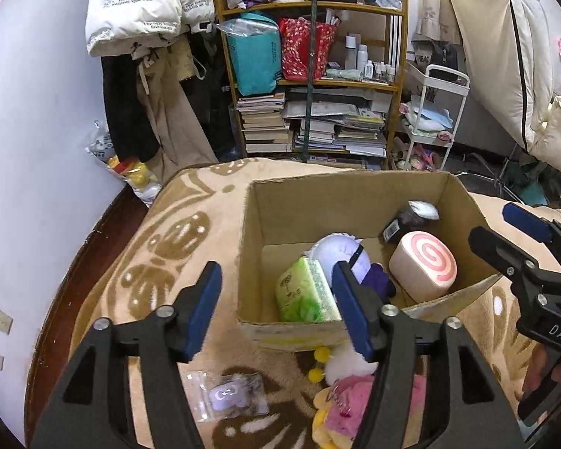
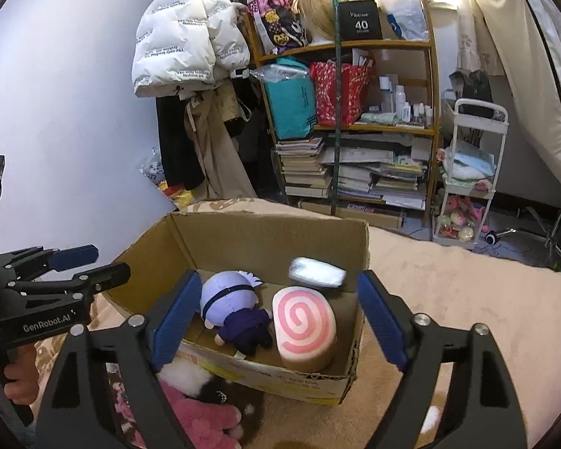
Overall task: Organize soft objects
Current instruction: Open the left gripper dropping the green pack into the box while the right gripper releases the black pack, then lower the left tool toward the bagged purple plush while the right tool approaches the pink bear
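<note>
A cardboard box [image 1: 355,202] sits on a patterned beige blanket [image 1: 175,247] before cluttered shelves [image 1: 314,86].

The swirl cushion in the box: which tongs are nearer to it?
Right. The right tongs hang open just in front of the box with the swirl cushion framed between their fingers; the left tongs are open over the tissue pack at the box's opposite end.

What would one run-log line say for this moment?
left gripper: open, empty | right gripper: open, empty | cardboard box: holds doll, swirl cushion | pink plush: outside
</note>
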The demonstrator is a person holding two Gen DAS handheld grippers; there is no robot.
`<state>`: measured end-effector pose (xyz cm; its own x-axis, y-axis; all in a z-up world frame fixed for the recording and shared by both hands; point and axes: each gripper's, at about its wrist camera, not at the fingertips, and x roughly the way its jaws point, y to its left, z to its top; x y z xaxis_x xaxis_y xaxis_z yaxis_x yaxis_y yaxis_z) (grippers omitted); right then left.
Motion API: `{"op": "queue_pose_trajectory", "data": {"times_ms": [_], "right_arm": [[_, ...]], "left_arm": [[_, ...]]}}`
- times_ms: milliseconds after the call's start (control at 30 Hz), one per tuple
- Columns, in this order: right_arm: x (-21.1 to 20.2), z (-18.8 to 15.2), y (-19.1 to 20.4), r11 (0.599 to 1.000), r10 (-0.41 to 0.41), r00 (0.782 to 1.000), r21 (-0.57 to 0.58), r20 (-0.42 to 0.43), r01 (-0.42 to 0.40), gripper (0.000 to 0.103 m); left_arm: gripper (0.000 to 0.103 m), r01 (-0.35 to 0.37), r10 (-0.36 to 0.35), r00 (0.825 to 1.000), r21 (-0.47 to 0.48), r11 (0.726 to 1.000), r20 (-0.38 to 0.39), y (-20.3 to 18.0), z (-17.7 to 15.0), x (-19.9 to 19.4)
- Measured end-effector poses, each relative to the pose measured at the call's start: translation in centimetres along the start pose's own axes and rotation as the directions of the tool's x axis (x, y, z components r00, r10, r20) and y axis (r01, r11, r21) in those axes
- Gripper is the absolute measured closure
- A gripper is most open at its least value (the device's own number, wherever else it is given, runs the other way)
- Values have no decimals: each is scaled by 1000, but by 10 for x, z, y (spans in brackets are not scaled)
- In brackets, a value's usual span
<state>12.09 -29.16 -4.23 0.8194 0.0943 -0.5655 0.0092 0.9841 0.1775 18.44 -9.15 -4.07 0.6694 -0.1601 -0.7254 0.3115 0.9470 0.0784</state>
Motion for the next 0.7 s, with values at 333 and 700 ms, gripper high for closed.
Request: {"op": "queue_pose_trajectory", "data": {"times_ms": [333, 700], "right_arm": [[-30, -5, 12, 1000, -3, 1000, -7, 6, 3, 5], [-48, -27, 44, 998, 26, 999, -49, -21, -27, 4]], "left_arm": [[9, -62, 62, 998, 7, 998, -9, 24, -14, -36], [6, -67, 62, 994, -55, 996, -86, 49, -48, -57]]}}
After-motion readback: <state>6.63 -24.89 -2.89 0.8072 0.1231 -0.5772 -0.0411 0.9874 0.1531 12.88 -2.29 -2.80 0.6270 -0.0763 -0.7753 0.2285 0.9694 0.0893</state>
